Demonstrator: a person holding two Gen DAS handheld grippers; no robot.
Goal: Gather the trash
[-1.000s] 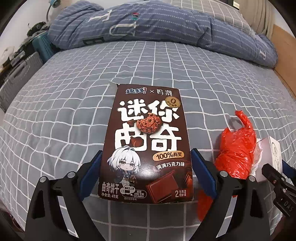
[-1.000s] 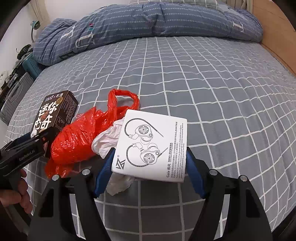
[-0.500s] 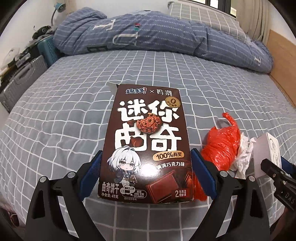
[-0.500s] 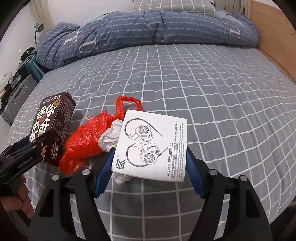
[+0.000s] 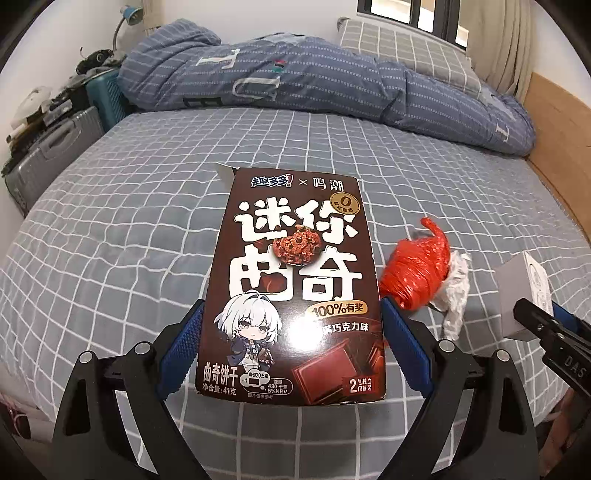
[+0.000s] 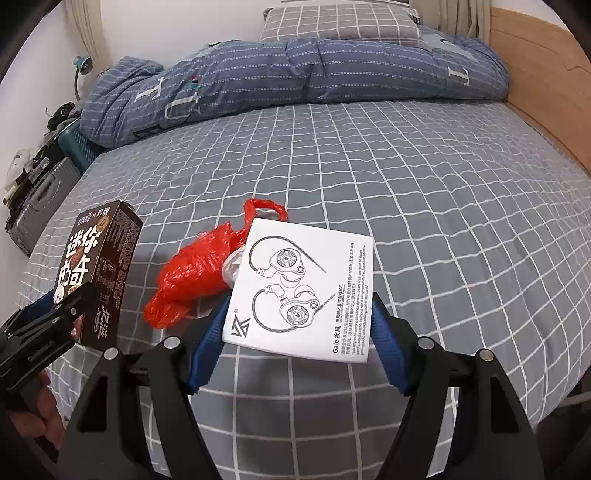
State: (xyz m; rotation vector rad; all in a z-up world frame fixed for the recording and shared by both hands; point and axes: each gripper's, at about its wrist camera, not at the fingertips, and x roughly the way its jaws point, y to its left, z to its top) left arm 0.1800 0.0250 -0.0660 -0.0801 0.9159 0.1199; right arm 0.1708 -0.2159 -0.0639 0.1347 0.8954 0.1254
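Observation:
My left gripper (image 5: 290,339) is shut on a brown cookie box (image 5: 295,280) and holds it above the bed; the box also shows at the left of the right wrist view (image 6: 98,273). My right gripper (image 6: 299,328) is shut on a white earphone box (image 6: 301,286), which appears at the right edge of the left wrist view (image 5: 522,295). A crumpled red plastic bag (image 5: 417,273) with a white tissue (image 5: 456,291) lies on the bed between the two grippers, also visible in the right wrist view (image 6: 192,273).
The bed has a grey checked sheet (image 6: 406,192). A rolled blue duvet (image 5: 295,88) and a pillow (image 6: 340,22) lie at the far end. A wooden bed frame (image 6: 535,85) runs along the right. Suitcases (image 5: 51,151) stand left of the bed.
Both grippers have lifted and pulled back with their boxes; the bed, red bag and tissue now look farther and lower. The grips have not changed.

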